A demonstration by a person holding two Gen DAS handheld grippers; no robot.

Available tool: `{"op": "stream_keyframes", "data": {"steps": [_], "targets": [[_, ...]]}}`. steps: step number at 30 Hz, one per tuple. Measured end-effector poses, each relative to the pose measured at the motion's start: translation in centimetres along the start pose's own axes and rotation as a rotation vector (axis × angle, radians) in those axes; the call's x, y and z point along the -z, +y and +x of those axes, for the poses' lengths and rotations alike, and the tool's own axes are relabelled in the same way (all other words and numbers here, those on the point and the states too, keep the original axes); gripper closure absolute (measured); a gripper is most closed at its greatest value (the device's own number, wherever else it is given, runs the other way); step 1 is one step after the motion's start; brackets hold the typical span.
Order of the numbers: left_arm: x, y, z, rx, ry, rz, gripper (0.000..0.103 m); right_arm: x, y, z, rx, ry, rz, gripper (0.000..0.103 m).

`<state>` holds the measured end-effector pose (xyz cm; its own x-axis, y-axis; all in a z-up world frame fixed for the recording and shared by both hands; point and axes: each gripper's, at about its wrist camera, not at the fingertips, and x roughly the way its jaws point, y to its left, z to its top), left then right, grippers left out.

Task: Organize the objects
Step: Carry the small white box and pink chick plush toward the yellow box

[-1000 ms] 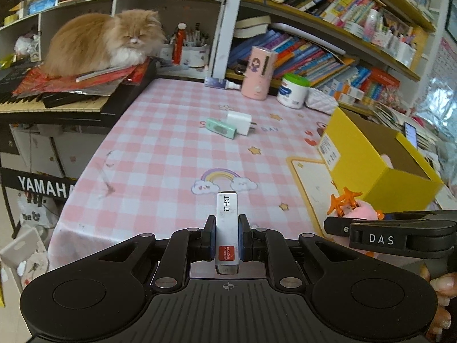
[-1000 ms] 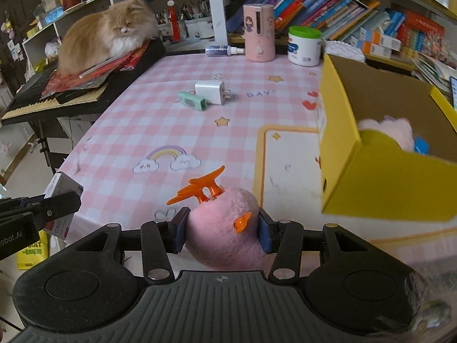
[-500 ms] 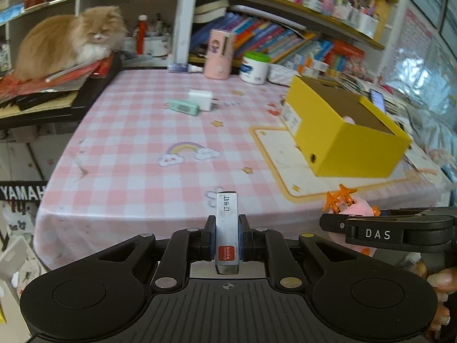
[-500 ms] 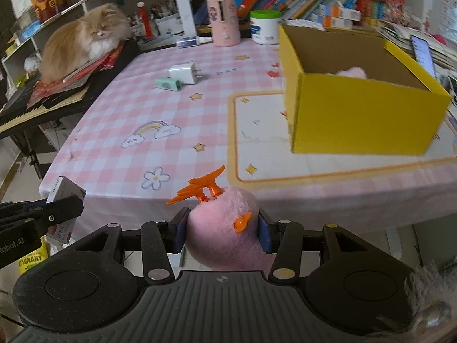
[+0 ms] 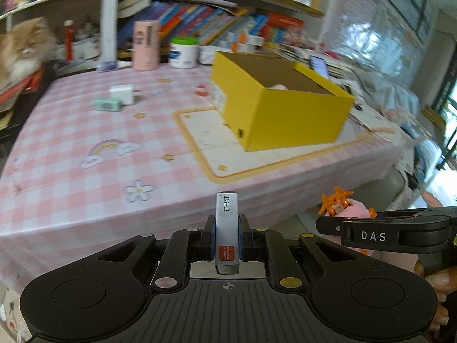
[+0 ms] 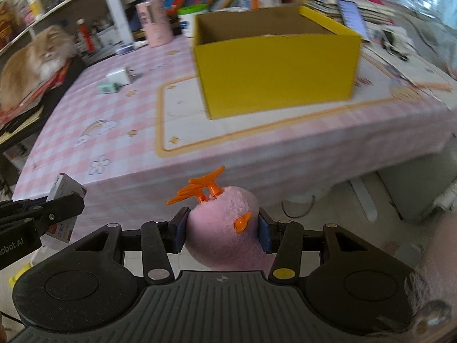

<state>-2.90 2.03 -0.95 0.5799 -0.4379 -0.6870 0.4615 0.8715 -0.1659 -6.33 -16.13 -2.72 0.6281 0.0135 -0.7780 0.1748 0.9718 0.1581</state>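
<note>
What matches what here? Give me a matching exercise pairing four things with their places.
Things:
1. staple box
2. pink plush toy
3. white charger
4. cat

Places:
A. on the pink checked tablecloth, beside a green item
B. clamped in the right tongs
C. on the red things left of the table
D. clamped in the left tongs

Pairs: 1-D, 2-B, 3-A, 4-C

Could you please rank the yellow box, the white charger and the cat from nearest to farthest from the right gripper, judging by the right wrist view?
From the right gripper:
1. Yellow box, ahead, slightly right on the table.
2. White charger, ahead-left, mid-table.
3. Cat, far left, beyond the table's edge.
</note>
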Motion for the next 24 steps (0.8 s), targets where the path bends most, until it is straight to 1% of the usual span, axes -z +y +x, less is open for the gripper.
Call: {"op": "stream_keyframes", "data": {"steps": [4,10,15,24], "targets": [[-0.4,-1.8,0.6,0.038,0.004,0.051,0.090,0.6,-1.9,-0.7,0.036,-0.003,0.054,0.058],[-1.1,-3.6,1.5,0.071,0.006,0.091,0.090,0.9,-3.9,-1.6,0.069,-0.018,0.099,0.058],[-1.9,-4.4,2.0,0.076,-0.005,0.111,0.090,0.2,-5.2,-1.6,0.079,-0.022,0.121,0.058],[-3.6,-5.1,3.3,0.070,-0.016,0.108,0.090,-1.8,-6.3,-1.0,0.079,-0.037,0.111,0.058]]}}
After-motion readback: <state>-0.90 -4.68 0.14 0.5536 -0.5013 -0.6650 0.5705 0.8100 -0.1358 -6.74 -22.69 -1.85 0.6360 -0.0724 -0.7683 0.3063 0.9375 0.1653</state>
